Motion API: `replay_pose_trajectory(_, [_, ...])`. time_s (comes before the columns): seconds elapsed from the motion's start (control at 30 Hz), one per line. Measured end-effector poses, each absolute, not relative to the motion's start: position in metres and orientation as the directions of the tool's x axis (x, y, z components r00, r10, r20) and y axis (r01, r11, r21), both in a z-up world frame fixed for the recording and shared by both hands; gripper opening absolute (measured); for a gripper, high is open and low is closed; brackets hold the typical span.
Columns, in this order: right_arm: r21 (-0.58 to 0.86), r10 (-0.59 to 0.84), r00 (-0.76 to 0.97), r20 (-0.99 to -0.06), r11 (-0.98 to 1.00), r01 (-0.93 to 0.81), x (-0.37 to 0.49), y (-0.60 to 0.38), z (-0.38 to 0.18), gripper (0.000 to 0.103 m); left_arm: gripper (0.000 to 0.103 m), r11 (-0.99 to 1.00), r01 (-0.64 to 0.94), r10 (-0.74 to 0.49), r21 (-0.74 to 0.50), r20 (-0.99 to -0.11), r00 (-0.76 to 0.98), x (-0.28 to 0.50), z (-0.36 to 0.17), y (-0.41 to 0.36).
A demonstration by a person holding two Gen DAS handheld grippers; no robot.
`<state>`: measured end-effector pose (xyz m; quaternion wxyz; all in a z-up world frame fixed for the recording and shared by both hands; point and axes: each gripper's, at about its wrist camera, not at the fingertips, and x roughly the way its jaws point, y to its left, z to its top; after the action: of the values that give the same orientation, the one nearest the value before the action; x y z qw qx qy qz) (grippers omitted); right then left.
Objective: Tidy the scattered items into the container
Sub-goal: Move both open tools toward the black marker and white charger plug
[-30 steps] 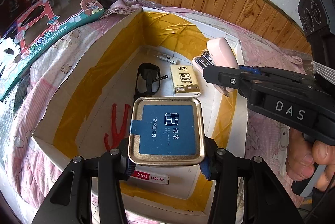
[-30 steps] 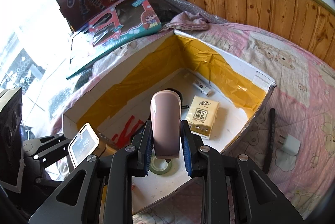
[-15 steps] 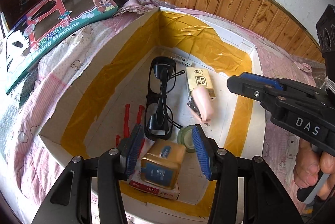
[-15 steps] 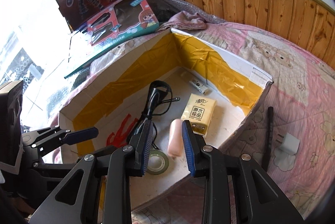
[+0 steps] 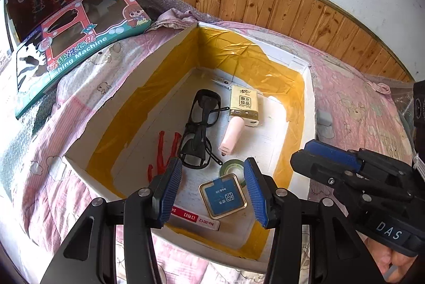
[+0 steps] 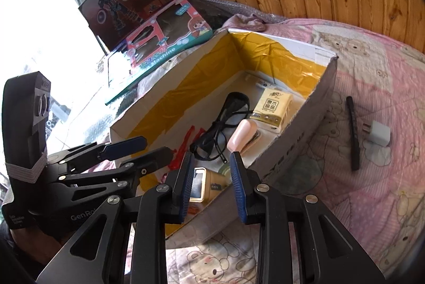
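At the bottom centre of the left wrist view, the left gripper (image 5: 213, 188) hovers with fingers spread wide and empty above the white cardboard box lined with yellow tape (image 5: 170, 66); the square gold tin with a blue label (image 5: 222, 195) lies flat on its floor, clear for withdrawal. In the right wrist view, the right gripper (image 6: 211, 185) also gapes empty at the box's near wall, while a black stick (image 6: 352, 134) and white plug adapter (image 6: 378, 134) wait on the pink bed cover (image 6: 372, 191) at right, probably next.
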<state>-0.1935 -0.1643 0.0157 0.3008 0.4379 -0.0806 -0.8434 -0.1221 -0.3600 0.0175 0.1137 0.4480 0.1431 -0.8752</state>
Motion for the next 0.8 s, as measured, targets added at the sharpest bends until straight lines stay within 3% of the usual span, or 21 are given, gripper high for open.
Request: replay_pose_trajectory(0.8, [0.455,-0.581,-0.53,-0.618,-0.814,0.361,-0.099,-0.099,0.05,0.03,0.05,-0.966,0.239,-0.091,-0.098,-0.737,-0.669,-0.075,0.091,-0.283])
